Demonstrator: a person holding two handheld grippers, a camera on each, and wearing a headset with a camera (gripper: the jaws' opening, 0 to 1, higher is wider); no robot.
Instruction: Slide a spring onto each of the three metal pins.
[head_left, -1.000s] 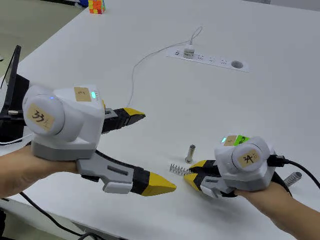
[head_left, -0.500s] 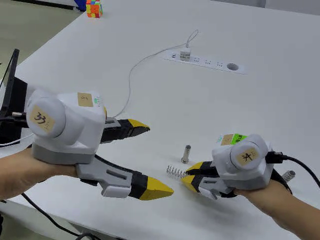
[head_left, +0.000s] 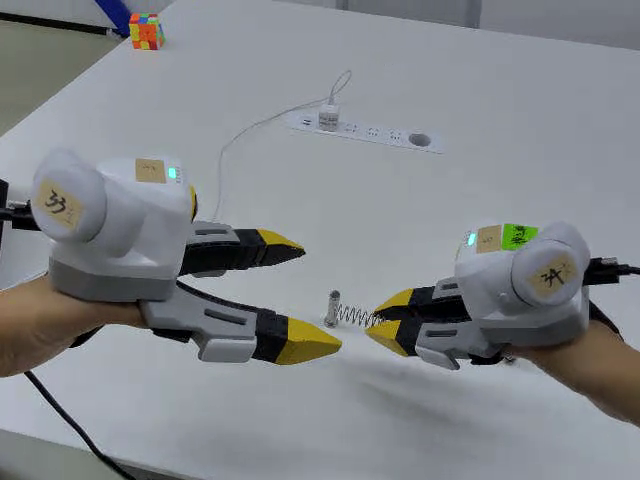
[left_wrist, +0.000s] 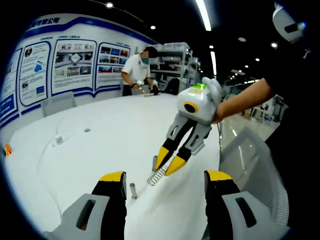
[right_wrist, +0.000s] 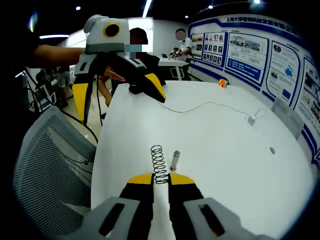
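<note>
Spring end hidden within right hand-held gripper

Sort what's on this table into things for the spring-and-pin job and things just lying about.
For the job: spring, held in the shut right claw; upright metal pin beside it; open left claw.
Lying about: power strip; white cable plugged into it; coloured cube at the far edge.

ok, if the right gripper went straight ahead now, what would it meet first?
Probably the pin, just ahead; the spring the right gripper holds would touch it first. Slightly off line, so it might miss.
</note>
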